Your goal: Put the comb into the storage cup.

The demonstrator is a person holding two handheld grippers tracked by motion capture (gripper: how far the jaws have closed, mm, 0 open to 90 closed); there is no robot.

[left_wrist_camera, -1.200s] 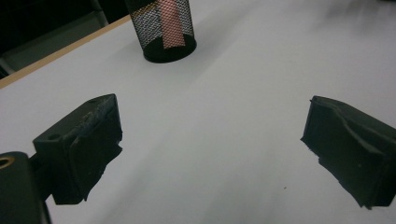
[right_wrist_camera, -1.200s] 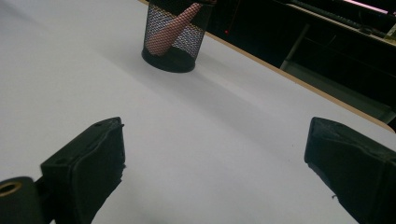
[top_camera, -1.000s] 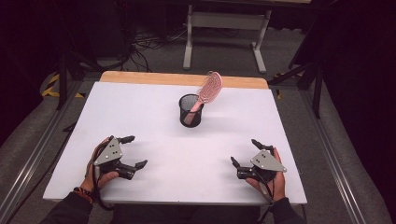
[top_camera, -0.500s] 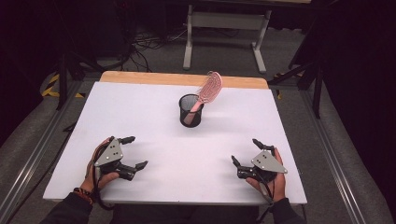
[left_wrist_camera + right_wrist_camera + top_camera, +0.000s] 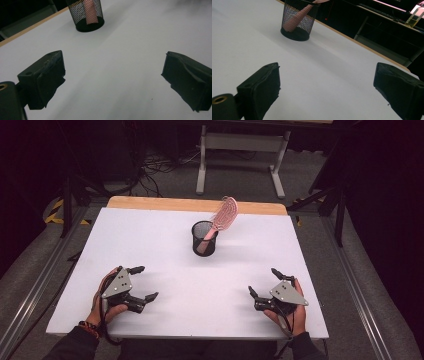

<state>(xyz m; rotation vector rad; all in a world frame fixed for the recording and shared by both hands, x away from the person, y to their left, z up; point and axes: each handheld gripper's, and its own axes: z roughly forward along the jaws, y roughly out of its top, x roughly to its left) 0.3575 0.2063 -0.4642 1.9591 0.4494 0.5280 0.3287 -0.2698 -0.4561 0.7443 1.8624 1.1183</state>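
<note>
Tongs left [image 5: 144, 283] and right [image 5: 264, 282] rest spread apart on the worktop [image 5: 165, 245]; pink hairbrush [image 5: 220, 220] leans in mesh cup [image 5: 204, 239].

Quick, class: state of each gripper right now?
Left gripper: open, holding nothing.
Right gripper: open, holding nothing.

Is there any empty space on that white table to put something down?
Plenty: bare white table lies left and right of the mesh cup holding the pink brush, and between the left gripper and right gripper.
</note>
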